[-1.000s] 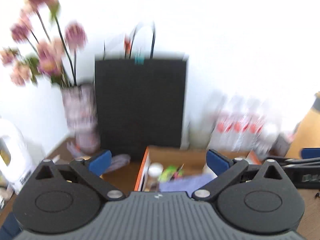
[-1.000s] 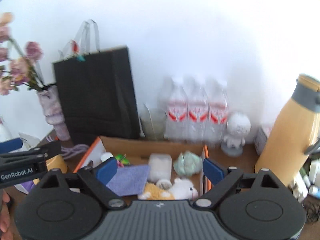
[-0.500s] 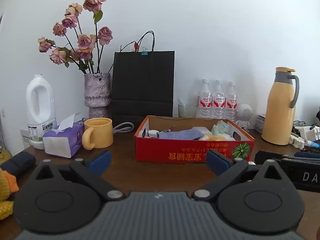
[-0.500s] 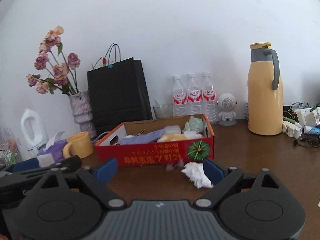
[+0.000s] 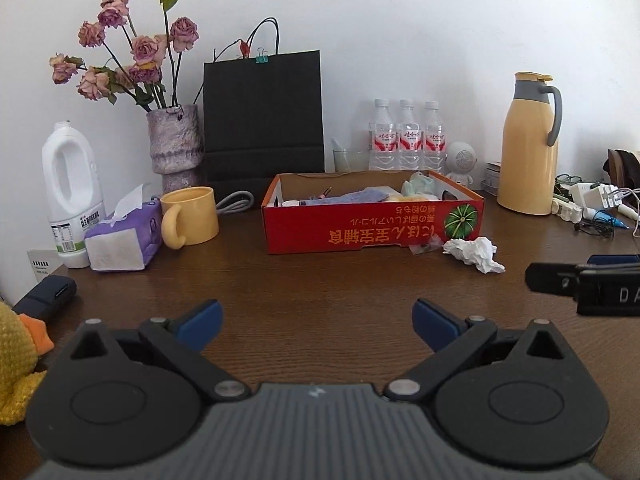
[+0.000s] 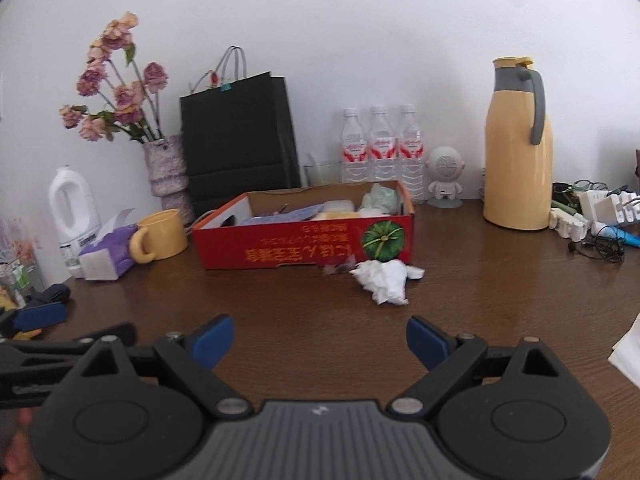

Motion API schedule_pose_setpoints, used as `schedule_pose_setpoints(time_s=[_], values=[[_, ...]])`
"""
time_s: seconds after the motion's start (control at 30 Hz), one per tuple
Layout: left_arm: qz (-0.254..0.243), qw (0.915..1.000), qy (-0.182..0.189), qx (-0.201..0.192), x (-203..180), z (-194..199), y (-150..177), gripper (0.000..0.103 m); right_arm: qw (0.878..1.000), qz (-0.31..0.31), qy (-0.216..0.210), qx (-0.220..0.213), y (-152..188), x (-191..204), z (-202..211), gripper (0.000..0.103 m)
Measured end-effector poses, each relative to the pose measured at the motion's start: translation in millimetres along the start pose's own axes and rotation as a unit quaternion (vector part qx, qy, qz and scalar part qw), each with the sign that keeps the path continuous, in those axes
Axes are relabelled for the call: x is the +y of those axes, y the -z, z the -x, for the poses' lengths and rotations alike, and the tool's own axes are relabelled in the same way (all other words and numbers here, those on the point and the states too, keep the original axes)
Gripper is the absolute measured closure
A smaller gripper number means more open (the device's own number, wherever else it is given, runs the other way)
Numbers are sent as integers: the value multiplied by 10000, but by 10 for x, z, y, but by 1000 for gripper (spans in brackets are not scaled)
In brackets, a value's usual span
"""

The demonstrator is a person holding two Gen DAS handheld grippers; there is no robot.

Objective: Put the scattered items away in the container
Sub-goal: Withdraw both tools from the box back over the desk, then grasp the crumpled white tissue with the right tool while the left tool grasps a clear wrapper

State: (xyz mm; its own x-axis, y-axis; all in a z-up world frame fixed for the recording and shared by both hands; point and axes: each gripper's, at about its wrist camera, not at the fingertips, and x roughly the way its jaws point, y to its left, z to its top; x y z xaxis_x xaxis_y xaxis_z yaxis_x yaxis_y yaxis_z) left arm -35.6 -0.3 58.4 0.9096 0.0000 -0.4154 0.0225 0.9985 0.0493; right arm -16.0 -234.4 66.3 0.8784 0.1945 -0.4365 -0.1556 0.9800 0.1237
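Both tools are held low over the dark brown wooden table, well back from the work. The left gripper is spread wide with nothing between its blue pads, and the right gripper is likewise released and empty. The shallow red cardboard box printed with a green pumpkin stands near the middle of the table and is already partly filled with a purple cloth and other soft items. A crumpled white tissue is left on the table, just beside the box's front right corner, with a small clear wrapper lying close against the box's base. A yellow plush duck is seen at the left table edge, well apart from the box.

The step in hand is judged to be a pause between picks, with a new target being lined up. For the next move, the right gripper would need to be carried forward and lowered over the tissue, then closed gently, since the paper is light and likely to be pushed away rather than caught.
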Motion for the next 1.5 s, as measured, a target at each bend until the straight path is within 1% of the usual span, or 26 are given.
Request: schedule_pose_setpoints(time_s=[0.07, 0.17, 0.2, 0.23, 0.33, 0.37, 0.4, 0.43, 0.47, 0.5, 0.57, 0.63, 0.7, 0.73, 0.8, 0.83, 0.87, 0.93, 1.0, 1.03, 1.07, 1.1, 1.17, 1.23, 1.33, 1.5], values=[[7, 9999, 0, 147, 44, -202, -59, 0, 9993, 20, 162, 339, -119, -158, -386, 11], [22, 9990, 242, 385, 81, -535, -165, 0, 9962, 276, 357, 750, -243, -260, -1008, 19], [81, 9982, 346, 486, 96, -655, -211, 0, 9945, 383, 396, 886, -275, -266, -1207, 26], [150, 9973, 413, 583, 108, -776, -261, 0, 9932, 438, 404, 1003, -308, -271, -1390, 36], [192, 9958, 522, 728, 87, -1121, -419, 2, 9901, 480, 573, 1191, -365, -327, -1764, 41], [156, 9956, 546, 745, 61, -1223, -468, 3, 9899, 435, 569, 1220, -362, -355, -1831, 47], [122, 9954, 587, 740, 28, -1313, -508, 3, 9912, 376, 459, 1187, -354, -384, -1859, 68], [94, 9950, 646, 758, -14, -1405, -544, 4, 9918, 360, 405, 1155, -351, -397, -1853, 84], [82, 9942, 702, 811, -60, -1493, -573, 6, 9918, 366, 400, 1157, -362, -404, -1821, 84], [79, 9933, 768, 862, -115, -1574, -595, 7, 9931, 299, 273, 1103, -390, -429, -1750, 84], [92, 9913, 943, 908, -275, -1714, -618, 7, 9962, 98, 15, 861, -484, -523, -1589, 84], [102, 9890, 1181, 886, -503, -1841, -632, 7, 9987, -2, 157, 484, -585, -650, -1477, 84], [40, 9879, 1267, 897, -775, -1983, -649, 7, 9993, -230, 274, 56, -608, -831, -1421, 84], [-80, 9890, 1215, 843, -915, -2055, -657, 7, 9986, -392, 338, -62, -596, -927, -1402, 83], [-452, 9921, 885, 769, -1182, -2223, -659, 9, 9964, -660, 516, -154, -554, -1074, -1364, 83], [-558, 9927, 748, 769, -1267, -2301, -652, 16, 9953, -758, 557, -211, -527, -1126, -1344, 82], [-579, 9922, 696, 854, -1322, -2379, -651, 26, 9945, -850, 565, -245, -497, -1164, -1332, 82], [-387, 9903, 756, 1095, -1358, -2499, -665, 32, 9935, -952, 545, -301, -438, -1190, -1317, 82], [-186, 9892, 741, 1247, -1397, -2564, -683, 34, 9942, -898, 481, -336, -427, -1148, -1331, 82], [-169, 9887, 727, 1299, -1425, -2589, -684, 40, 9949, -845, 417, -360, -424, -1117, -1321, 82], [-160, 9881, 723, 1347, -1449, -2608, -674, 62, 9953, -800, 350, -408, -422, -1093, -1294, 82], [-133, 9879, 718, 1366, -1462, -2616, -663, 62, 9957, -763, 284, -448, -423, -1071, -1269, 81], [-81, 9883, 731, 1337, -1462, -2596, -650, 73, 9959, -753, 182, -463, -429, -1057, -1237, 81], [-6, 9876, 791, 1353, -1444, -2551, -641, 81, 9956, -822, 90, -432, -420, -1054, -1236, 81], [107, 9879, 772, 1342, -1357, -2442, -607, 84, 9960, -805, 41, -379, -409, -1031, -1248, 81], [392, 9923, 623, 992, -1015, -2005, -581, 85, 9973, -622, -86, -393, -417, -967, -1231, 81]])
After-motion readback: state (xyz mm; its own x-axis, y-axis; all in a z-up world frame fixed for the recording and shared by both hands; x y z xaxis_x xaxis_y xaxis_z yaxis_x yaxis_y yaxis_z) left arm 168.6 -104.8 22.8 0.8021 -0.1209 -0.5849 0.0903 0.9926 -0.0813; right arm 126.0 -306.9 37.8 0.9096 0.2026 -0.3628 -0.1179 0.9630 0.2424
